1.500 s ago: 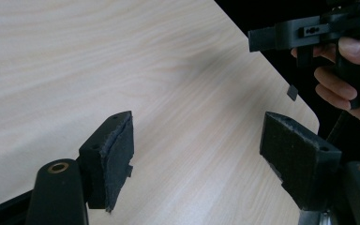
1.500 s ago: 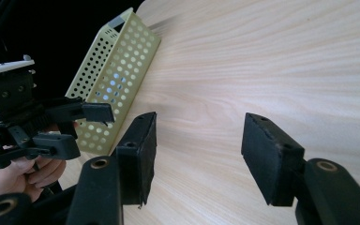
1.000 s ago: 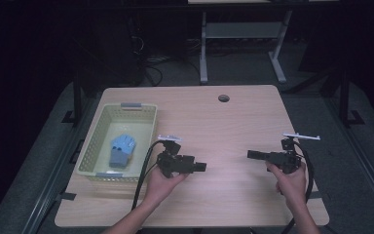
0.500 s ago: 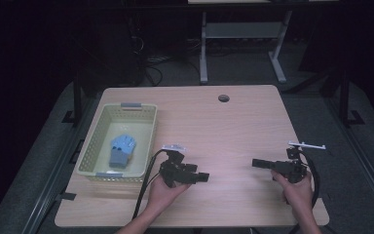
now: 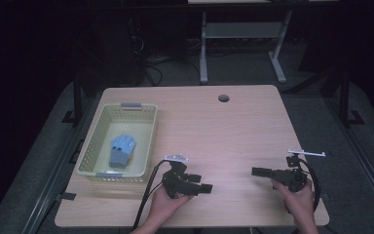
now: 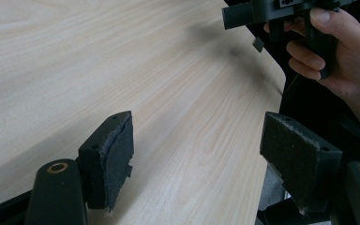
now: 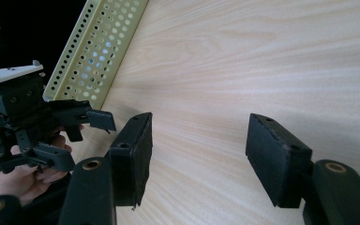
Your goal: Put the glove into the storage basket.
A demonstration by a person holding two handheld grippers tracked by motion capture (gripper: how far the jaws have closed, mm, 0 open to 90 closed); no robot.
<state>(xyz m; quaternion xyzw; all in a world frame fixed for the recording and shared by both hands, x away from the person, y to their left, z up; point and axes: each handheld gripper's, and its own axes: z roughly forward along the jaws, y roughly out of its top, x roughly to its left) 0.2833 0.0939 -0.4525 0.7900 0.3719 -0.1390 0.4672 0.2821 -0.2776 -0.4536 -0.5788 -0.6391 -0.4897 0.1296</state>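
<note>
Two hand-held grippers held low over a wooden table (image 5: pixel 233 122), jaws spread, nothing between them.

A pale green basket (image 5: pixel 93 151) is set at the table's left side, and a blue object (image 5: pixel 121 149) lies inside it. The left gripper (image 5: pixel 205 188) is held just right of the basket's near corner; the right gripper (image 5: pixel 256 171) is pointed toward it from the right edge, well apart.

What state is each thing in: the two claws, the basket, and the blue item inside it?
Left claw: open, nothing between its jaws, over the table.
Right claw: open, holding nothing, over the table.
Basket: upright on the table, near its left edge.
Blue item: lying in the basket, untouched by either claw.
</note>
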